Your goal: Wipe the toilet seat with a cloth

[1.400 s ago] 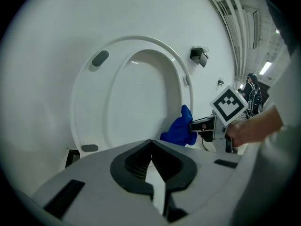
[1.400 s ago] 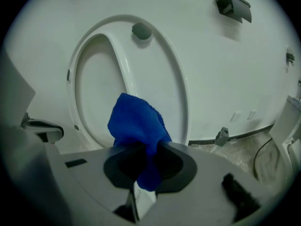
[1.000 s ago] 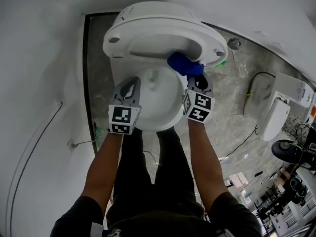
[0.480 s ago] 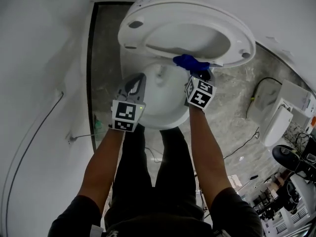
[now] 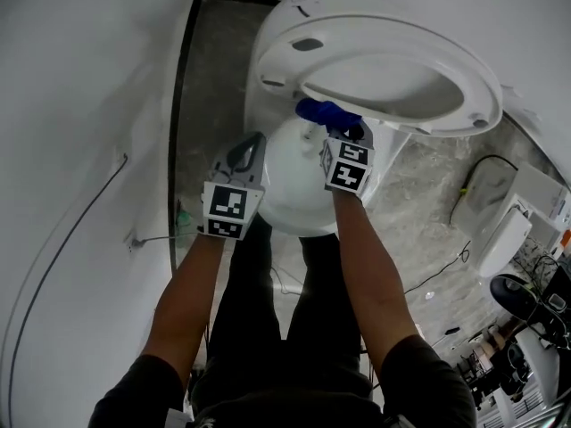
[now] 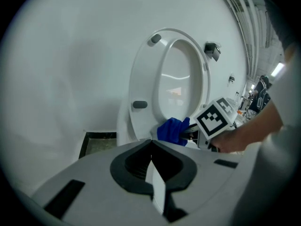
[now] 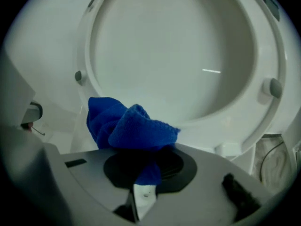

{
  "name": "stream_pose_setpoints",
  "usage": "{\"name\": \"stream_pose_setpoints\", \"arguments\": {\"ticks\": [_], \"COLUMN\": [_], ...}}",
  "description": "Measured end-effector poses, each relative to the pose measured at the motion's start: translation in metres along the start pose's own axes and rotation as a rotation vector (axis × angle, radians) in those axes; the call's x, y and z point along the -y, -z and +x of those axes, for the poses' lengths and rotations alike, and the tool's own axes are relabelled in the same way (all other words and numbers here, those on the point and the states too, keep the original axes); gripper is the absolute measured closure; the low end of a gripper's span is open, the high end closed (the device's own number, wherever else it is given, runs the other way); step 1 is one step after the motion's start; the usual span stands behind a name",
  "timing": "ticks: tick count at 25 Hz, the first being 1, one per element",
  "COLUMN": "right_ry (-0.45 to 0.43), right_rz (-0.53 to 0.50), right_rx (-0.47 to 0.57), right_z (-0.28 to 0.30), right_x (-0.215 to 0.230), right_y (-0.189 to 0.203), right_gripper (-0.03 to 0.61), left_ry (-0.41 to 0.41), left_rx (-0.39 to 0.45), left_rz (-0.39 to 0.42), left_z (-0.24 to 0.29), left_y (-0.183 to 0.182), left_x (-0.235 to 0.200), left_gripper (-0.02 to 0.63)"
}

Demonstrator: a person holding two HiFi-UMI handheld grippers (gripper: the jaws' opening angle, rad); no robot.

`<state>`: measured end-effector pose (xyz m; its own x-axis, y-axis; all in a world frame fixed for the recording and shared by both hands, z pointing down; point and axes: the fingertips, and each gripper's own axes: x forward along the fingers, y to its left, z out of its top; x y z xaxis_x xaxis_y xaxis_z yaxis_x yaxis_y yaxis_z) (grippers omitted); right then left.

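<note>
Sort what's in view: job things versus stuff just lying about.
Job: seat; cloth; right gripper, shut on the cloth; bowl.
Lying about: floor cable; white unit on the floor; wall wire.

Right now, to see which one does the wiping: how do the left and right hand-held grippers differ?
The right hand-held gripper is shut on the blue cloth; the left hand-held gripper is shut on nothing. The right one holds its cloth up by the raised toilet seat; the left one sits further back from it. Both point toward that seat.
</note>
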<state>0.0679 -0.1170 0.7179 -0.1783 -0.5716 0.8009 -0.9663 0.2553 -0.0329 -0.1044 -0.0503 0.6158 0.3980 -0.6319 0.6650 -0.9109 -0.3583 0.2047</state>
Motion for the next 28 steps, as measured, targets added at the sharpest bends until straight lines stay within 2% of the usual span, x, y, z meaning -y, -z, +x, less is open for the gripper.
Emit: {"name": "stream_pose_setpoints", "arguments": {"ticks": [9, 15, 20, 23, 28], "right_ry": [-0.117, -0.186, -0.161, -0.189, -0.252], "right_rz": [-0.019, 0.037, 0.092, 0.129, 0.273], "right_rx": [0.045, 0.097, 0.096, 0.137, 0.221], "right_z": [0.007, -0.015, -0.045, -0.066, -0.098], "right_x": [-0.079, -0.121, -0.124, -0.125, -0.126], "right_y": [-0.034, -0.076, -0.097, -0.12, -0.179], "right_gripper": [0.522, 0.522, 0.522, 0.522, 0.522], "left_ry": [-0.058, -0.087, -0.098, -0.097, -0.083], "left_rx": [0.03, 0.053, 0.069, 0.088, 0.116], "left_rz": [-0.033, -0.051, -0.064, -0.06, -0.047], "left_z": [-0.024, -0.045, -0.066, -0.074, -0.078], "left_y": [-0.007, -0.021, -0.039, -0.056, -0.084], "left_x": [-0.04, -0.054, -0.057, -0.057, -0.051], "left_gripper": [0.603, 0.603, 0.603, 0.603, 0.603]}}
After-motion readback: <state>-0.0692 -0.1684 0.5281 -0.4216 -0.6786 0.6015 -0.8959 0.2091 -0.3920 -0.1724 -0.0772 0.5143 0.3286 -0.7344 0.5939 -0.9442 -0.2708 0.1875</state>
